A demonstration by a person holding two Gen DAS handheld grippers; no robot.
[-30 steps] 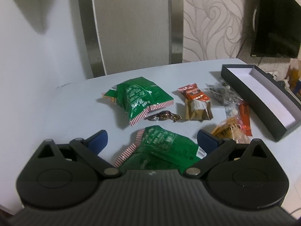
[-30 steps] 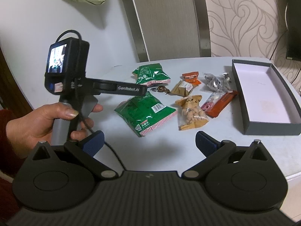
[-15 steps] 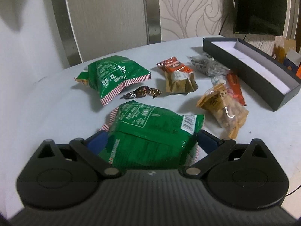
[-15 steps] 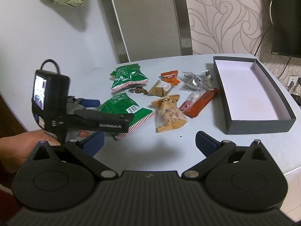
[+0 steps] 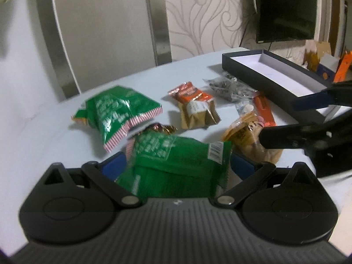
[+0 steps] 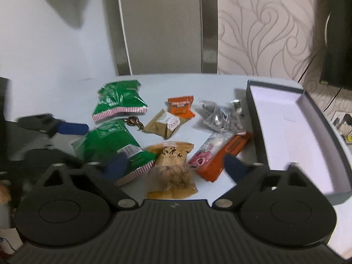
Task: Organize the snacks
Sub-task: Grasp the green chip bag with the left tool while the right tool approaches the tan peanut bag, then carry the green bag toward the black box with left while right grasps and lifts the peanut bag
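Observation:
A green snack bag [image 5: 176, 158] [image 6: 110, 147] lies on the white table between the fingers of my left gripper [image 5: 176, 167]. Those fingers stand wide, one at each edge of the bag, and the view is blurred. My right gripper [image 6: 176, 167] hangs low over a tan peanut bag [image 6: 171, 167] [image 5: 246, 132]. Its jaws are closing with that bag between them, and the pads are clear of it. In the left wrist view the right gripper's fingers [image 5: 308, 101] reach in from the right. An open dark box [image 6: 253, 101] [image 5: 242, 66] stands at the right.
Further back lie a second green bag [image 6: 118, 101], a brown wrapped candy [image 6: 133, 122], a tan pack [image 6: 165, 125], an orange pack [image 6: 180, 107] and a silver bag [image 6: 220, 116]. An orange bar [image 6: 228, 151] and a pink packet [image 6: 204, 151] lie beside the box. A wall stands behind the table.
My right gripper has swept forward and down over the snacks, so the peanut bag now sits between its slightly narrowed fingers. The left gripper has sunk a little around the green bag.

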